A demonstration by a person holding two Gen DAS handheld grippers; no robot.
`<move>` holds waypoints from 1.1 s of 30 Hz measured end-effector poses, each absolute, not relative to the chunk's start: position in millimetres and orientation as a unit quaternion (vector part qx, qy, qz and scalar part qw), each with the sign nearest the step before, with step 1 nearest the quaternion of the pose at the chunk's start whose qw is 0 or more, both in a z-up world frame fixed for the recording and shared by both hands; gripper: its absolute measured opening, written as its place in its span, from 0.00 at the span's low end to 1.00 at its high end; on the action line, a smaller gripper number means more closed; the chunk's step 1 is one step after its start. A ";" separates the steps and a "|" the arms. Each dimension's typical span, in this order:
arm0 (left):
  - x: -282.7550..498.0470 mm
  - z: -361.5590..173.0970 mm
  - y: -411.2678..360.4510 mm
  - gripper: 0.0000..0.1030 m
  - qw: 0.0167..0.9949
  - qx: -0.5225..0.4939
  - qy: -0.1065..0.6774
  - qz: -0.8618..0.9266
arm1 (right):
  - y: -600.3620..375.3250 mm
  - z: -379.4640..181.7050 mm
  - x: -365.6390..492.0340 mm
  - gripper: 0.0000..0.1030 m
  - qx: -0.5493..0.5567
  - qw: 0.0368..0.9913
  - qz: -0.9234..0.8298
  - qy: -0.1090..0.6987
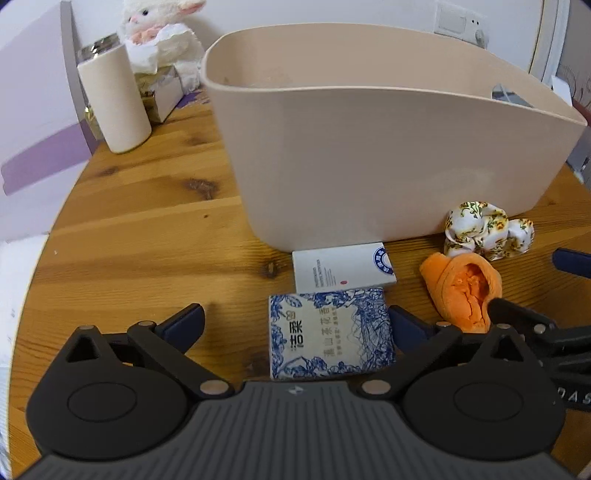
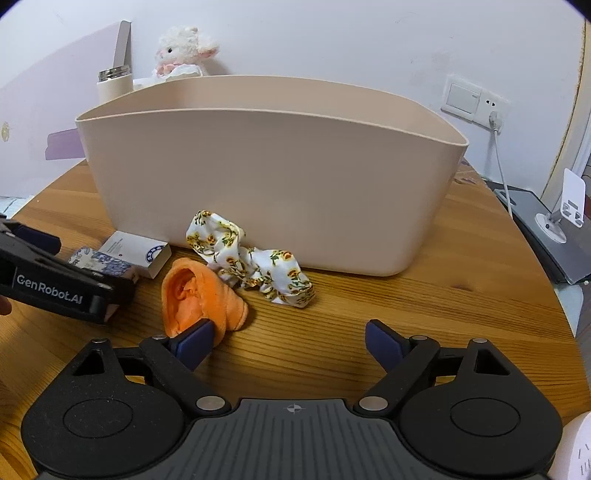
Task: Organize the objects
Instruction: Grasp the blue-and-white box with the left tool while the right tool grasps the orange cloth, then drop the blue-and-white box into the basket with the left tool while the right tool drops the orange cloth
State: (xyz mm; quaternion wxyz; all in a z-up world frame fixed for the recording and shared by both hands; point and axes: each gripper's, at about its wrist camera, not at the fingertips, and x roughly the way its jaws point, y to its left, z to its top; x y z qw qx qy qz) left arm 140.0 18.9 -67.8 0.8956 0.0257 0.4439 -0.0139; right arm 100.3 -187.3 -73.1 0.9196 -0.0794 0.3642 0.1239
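A blue-and-white patterned box (image 1: 328, 332) lies flat on the wooden table (image 1: 147, 229), between the fingers of my open left gripper (image 1: 295, 326), whose pads are not pressing on it. Behind it a white box (image 1: 343, 271) rests against the beige tub (image 1: 369, 147). To the right lie an orange cloth (image 2: 199, 295) and a floral scrunchie (image 2: 251, 254). My right gripper (image 2: 290, 343) is open over bare wood. Its left fingertip (image 2: 195, 343) sits at the orange cloth's near edge.
A cream bottle (image 1: 112, 99), a tissue box (image 1: 162, 92) and a plush lamb (image 1: 162, 33) stand at the back left. A wall socket with a cable (image 2: 491, 107) and a phone stand (image 2: 565, 206) are at the right. The table's round edge curves close on both sides.
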 end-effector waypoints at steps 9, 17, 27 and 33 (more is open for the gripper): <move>137.1 -66.9 31.1 1.00 0.889 0.001 0.457 -0.015 | -172.1 -72.8 102.6 0.78 -0.080 0.918 0.154 0.357; 120.1 -58.6 26.2 0.63 0.896 0.026 0.440 -0.051 | -164.3 -75.0 102.1 0.15 -0.063 0.912 0.170 0.369; 104.9 -57.2 30.1 0.63 0.898 0.026 0.435 -0.064 | -170.9 -70.5 84.7 0.07 -0.073 0.912 0.163 0.369; 95.9 -38.1 30.4 0.63 0.911 0.032 0.406 -0.067 | -187.0 -55.0 73.0 0.06 -0.064 0.922 0.152 0.350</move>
